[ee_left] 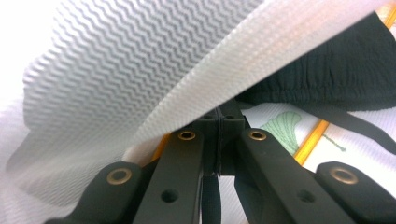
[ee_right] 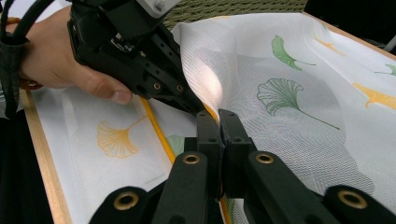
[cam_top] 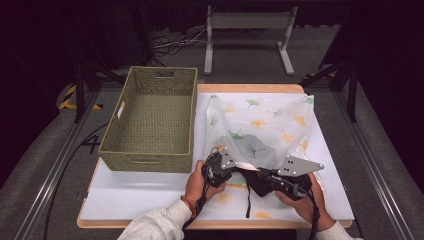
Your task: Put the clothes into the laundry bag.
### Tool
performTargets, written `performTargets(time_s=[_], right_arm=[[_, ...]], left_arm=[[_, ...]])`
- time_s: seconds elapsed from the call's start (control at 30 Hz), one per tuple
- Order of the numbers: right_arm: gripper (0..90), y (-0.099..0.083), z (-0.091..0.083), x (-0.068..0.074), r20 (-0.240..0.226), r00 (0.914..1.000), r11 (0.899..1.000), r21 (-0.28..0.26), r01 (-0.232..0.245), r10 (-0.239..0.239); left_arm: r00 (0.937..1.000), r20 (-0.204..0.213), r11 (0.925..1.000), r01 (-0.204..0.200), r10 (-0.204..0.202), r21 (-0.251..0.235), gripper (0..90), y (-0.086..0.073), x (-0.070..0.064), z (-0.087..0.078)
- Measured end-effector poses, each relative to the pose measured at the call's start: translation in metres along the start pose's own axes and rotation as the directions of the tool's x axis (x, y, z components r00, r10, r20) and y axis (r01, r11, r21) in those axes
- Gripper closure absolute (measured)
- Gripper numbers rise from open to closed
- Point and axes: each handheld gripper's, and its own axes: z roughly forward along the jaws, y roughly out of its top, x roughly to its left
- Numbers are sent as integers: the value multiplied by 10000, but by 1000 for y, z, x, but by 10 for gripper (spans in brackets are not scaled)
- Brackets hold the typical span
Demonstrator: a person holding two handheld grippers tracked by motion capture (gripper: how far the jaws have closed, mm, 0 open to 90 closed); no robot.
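Observation:
A white mesh bag (cam_top: 260, 125) printed with green and yellow leaves lies flat on the table. A black garment (cam_top: 257, 186) with a dangling strap sits at its near edge, and in the left gripper view the garment (ee_left: 336, 74) lies under the lifted mesh (ee_left: 140, 70). My left gripper (cam_top: 234, 169) is shut on the bag's upper edge, jaws together (ee_left: 219, 119). My right gripper (cam_top: 264, 174) is shut on the same yellow-trimmed edge (ee_right: 218, 116), right beside the left gripper (ee_right: 194, 106). The mesh (ee_right: 289, 116) rises from the pinch and spreads away.
An empty green woven basket (cam_top: 145, 162) stands to the left of the bag, touching its side. The white tabletop (cam_top: 140, 192) shows bare in front of the basket. A metal stand (cam_top: 247, 22) is on the floor beyond the table.

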Motion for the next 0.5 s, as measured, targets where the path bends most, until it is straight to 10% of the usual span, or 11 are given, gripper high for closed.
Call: performTargets(time_s=[0.27, 0.5], right_arm=[[890, 0, -1, 0, 76, 10000, 10000, 9, 41, -41], [890, 0, 0, 1, 111, 9998, 9999, 96, 140, -141]], left_arm=[[9934, 719, 9952, -868, 899, -448, 816, 2, -25, -28], [9529, 2196, 9778, -2040, 2094, -474, 776, 9, -66, -13]])
